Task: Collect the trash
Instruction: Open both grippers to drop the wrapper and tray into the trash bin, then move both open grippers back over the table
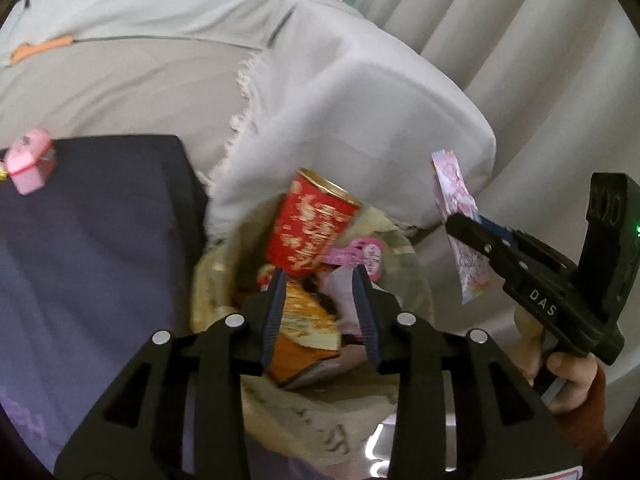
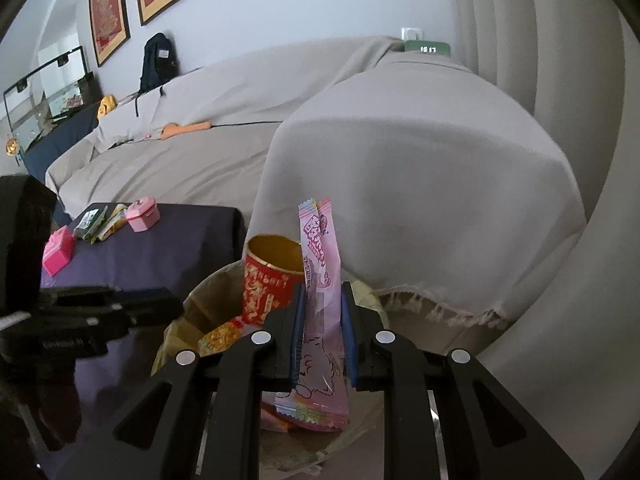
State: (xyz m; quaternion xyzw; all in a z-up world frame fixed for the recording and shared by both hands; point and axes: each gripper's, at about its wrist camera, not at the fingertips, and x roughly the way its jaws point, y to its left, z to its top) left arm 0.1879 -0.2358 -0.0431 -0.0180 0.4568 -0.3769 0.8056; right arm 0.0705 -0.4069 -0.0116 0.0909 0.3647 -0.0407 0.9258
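Observation:
A bin lined with a beige bag (image 1: 216, 280) (image 2: 208, 292) holds a red and gold can (image 1: 310, 226) (image 2: 268, 284), an orange wrapper (image 1: 304, 328) and pink wrappers. My left gripper (image 1: 320, 312) is open and empty just above the bin's trash. My right gripper (image 2: 322, 336) is shut on a pink snack wrapper (image 2: 322, 280), held upright over the bin's right side; it also shows in the left wrist view (image 1: 460, 232) with the right gripper (image 1: 472, 232).
A table with a dark purple cloth (image 1: 100, 240) (image 2: 152, 248) stands left of the bin, bearing pink boxes (image 2: 143, 213) (image 2: 59, 251) (image 1: 28, 164) and green wrappers (image 2: 98, 222). A covered sofa (image 2: 400, 184) (image 1: 340, 100) rises behind the bin. Curtains (image 2: 560, 60) hang on the right.

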